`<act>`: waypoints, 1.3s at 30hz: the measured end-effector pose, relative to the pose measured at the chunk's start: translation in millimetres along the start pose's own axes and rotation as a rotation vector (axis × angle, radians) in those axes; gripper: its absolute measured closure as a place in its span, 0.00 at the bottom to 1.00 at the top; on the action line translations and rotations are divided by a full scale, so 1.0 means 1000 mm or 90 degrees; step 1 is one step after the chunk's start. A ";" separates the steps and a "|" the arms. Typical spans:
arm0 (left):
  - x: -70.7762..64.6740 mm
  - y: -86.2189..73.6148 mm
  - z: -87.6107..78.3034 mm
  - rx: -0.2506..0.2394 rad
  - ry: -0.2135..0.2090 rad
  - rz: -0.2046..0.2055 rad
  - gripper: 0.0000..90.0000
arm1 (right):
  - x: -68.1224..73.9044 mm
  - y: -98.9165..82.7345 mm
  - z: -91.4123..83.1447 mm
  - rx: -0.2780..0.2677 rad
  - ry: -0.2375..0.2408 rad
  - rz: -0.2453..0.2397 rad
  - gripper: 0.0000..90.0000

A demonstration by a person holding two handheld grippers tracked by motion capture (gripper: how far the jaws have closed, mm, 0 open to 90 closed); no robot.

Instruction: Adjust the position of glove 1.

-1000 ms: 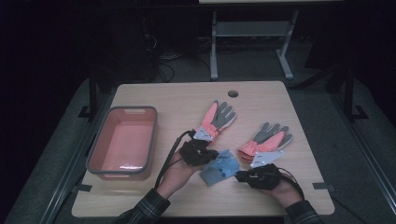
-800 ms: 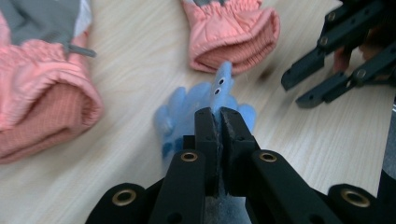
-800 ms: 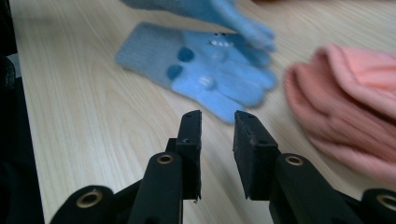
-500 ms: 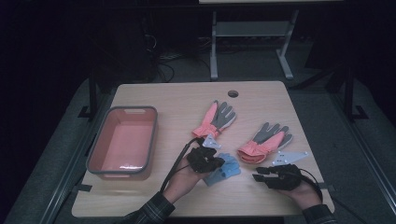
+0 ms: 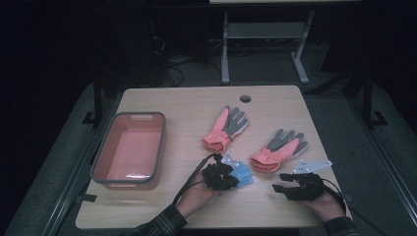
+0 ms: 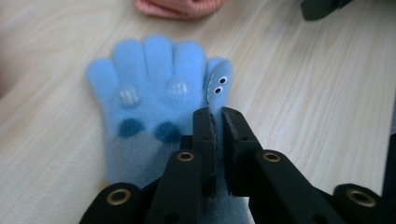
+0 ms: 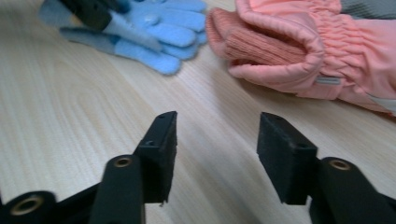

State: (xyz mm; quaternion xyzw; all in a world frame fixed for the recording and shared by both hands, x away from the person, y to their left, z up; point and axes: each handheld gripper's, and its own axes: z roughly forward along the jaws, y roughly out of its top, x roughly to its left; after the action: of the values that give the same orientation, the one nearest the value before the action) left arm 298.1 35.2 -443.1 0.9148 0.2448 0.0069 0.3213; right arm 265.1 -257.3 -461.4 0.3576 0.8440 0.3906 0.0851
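Blue fleece, pinched at its edge: the left gripper (image 6: 215,126), nearest the table's front edge in the high view, has its jaws clamped on a thin fold of the small sky-blue knitted glove (image 6: 149,93) with googly eyes on its thumb. That glove lies flat on the pale wooden table (image 5: 187,103), cuff toward the gripper, fingers pointing away, so its long axis runs straight on from the jaws. The left hand (image 5: 196,196) comes in low from the front edge, forearm angled toward the table's middle. To its right, the right gripper (image 7: 215,140) rests near the front edge; its jaws have just been opening and stand apart with only bare wood between them. The blue glove is off to its left, the left gripper plainly the nearer. Just beyond lies a salmon-pink glove with a grey palm (image 5: 279,147), its ribbed cuff (image 7: 261,46) facing the right gripper. Farther back is its twin (image 5: 226,128), and at far left a pink plastic bin (image 5: 130,150).
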 end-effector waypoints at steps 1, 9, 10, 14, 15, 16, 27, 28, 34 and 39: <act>0.000 -0.001 0.001 0.000 -0.001 0.000 0.92 | -0.001 0.000 0.000 -0.001 -0.002 0.002 0.48; -0.002 0.004 -0.012 -0.032 0.001 0.032 0.58 | -0.003 -0.002 -0.001 -0.005 -0.022 0.013 0.36; 0.000 0.004 -0.016 -0.036 0.011 0.037 0.53 | -0.003 -0.002 -0.001 -0.005 -0.023 0.014 0.35; 0.008 0.002 -0.019 -0.041 0.039 0.024 0.31 | -0.004 -0.005 0.000 0.005 -0.035 0.009 0.32; 0.010 0.001 -0.017 -0.039 0.042 0.019 0.28 | -0.004 -0.005 0.000 0.008 -0.036 0.009 0.31; 0.011 0.001 -0.014 -0.033 0.044 0.013 0.25 | -0.004 -0.007 -0.001 0.011 -0.040 0.008 0.31; 0.017 -0.007 0.011 0.026 0.056 0.025 0.19 | -0.006 -0.011 0.002 0.023 -0.051 0.010 0.25; 0.016 -0.008 0.012 0.030 0.061 0.031 0.19 | -0.006 -0.011 0.003 0.021 -0.053 0.014 0.25; 0.015 -0.009 0.011 0.032 0.074 0.051 0.23 | -0.007 -0.013 0.004 0.023 -0.059 0.014 0.23; 0.019 -0.011 0.008 0.019 0.065 0.059 0.36 | -0.006 -0.014 0.006 0.017 -0.062 0.005 0.22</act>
State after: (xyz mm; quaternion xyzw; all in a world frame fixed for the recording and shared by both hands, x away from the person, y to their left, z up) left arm 311.6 46.2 -458.7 0.9283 0.2186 0.0644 0.2939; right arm 264.7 -263.9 -476.2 0.3808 0.8425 0.3617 0.1199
